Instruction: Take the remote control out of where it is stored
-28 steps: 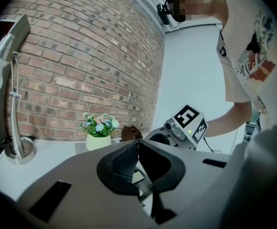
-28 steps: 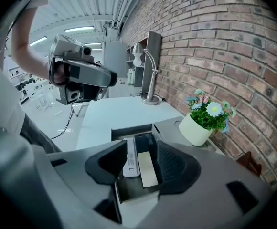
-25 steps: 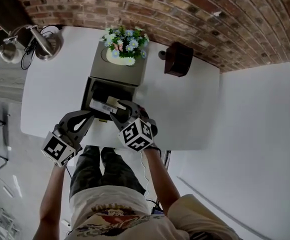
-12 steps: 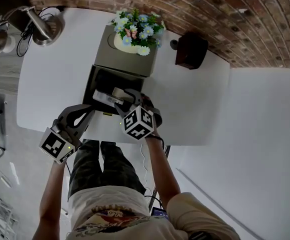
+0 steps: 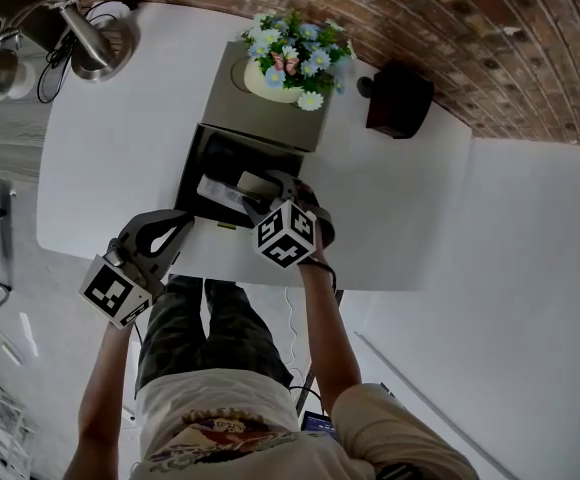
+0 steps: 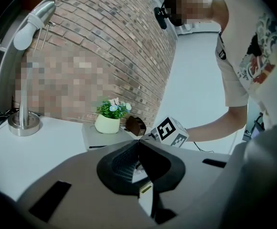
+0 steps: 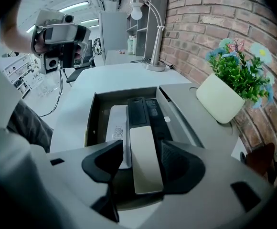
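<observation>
Lamp: a metal lamp (image 5: 95,43) stands on the far left corner of the white table (image 5: 110,138).
Left tongs: my left tongs (image 6: 138,144) are clenched, tips meeting. They lie about level at the front left corner of the drawer (image 7: 91,123). Through the slit below the tips I see a pale edge with a yellow tag (image 6: 145,189). I cannot tell whether the pads pinch anything.
Drawer: it stands pulled out toward me from a grey box (image 5: 245,118) on the table.
White remote: a white remote (image 7: 117,128) lies flat along the drawer's left side, print up.
Pale remote: the pale remote (image 7: 145,168) lies flat at the near end of the drawer, just right of the white one. A black remote (image 7: 137,111) lies in line beyond it, and a second black one lies just right of that.
Right tongs: my right tongs (image 7: 142,151) are released and tilt steeply down over the drawer. Their jaws have just been opening. The pale remote lies lengthwise between them, a pad on each side, neither pressing it.
Pot: a cream pot (image 7: 222,99) of flowers stands on top of the box, at its back.
Dark box: a dark box (image 5: 400,98) stands on the table right of the grey box, near the brick wall (image 5: 530,48).
</observation>
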A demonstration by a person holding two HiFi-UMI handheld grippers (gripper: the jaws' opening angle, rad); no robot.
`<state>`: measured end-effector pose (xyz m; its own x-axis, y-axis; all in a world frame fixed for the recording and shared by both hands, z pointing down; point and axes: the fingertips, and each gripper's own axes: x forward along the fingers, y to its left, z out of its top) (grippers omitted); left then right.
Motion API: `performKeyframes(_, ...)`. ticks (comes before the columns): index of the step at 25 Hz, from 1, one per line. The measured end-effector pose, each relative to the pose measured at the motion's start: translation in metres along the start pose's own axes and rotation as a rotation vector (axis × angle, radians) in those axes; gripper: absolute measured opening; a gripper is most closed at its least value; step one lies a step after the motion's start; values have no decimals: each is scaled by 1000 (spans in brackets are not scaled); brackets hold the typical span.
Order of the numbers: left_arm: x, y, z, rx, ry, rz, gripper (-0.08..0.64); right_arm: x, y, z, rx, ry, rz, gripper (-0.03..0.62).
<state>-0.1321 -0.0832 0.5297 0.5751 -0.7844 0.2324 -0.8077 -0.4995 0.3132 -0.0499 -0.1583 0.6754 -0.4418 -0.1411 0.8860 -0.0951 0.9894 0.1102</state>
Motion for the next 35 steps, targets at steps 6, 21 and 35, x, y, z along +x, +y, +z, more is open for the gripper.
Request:
performKeyframes(6,-1,2,-3,-15,3,-8,8,4,0,-2,41,-10,55,232)
performKeyframes(21,2,-4,3,-23,-5,-25,8,5,6,-3,84,-7,123,184)
performKeyframes(35,2,-7,8,-10,-3,-27,7,-7,13,1,112,-10,120,183)
